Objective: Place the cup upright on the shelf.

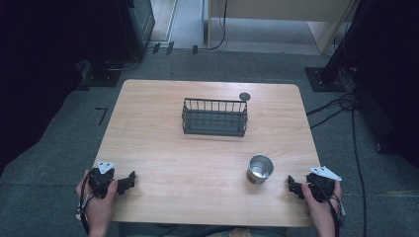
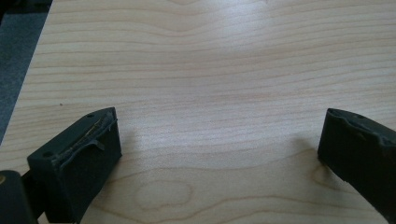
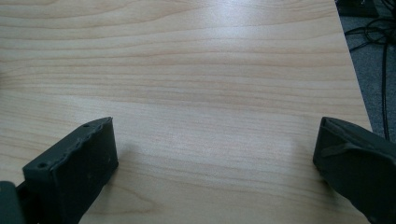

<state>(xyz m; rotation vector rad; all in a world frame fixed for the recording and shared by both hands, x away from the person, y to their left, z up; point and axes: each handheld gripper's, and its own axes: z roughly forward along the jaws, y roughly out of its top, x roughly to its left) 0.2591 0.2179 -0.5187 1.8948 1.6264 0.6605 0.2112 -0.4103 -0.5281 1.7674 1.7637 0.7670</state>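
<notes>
Left gripper (image 1: 129, 180) and right gripper (image 1: 292, 186) both spread wide, nothing between jaws – resting at near table (image 1: 197, 163) corners; metal cup (image 1: 260, 169) just beside right gripper, wire basket (image 1: 215, 117) well beyond

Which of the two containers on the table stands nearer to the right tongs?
The metal cup: it stands just left of the right tongs, near the table's front edge. The dark wire basket sits farther back, at the middle.

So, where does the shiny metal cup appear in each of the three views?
High view: the shiny round metal cup stands upright at lower right on the light wooden table, in front of the dark wire basket.
Left gripper view: not in this picture.
Right gripper view: not in this picture.
Shared landmark: the table's wood grain.
</notes>
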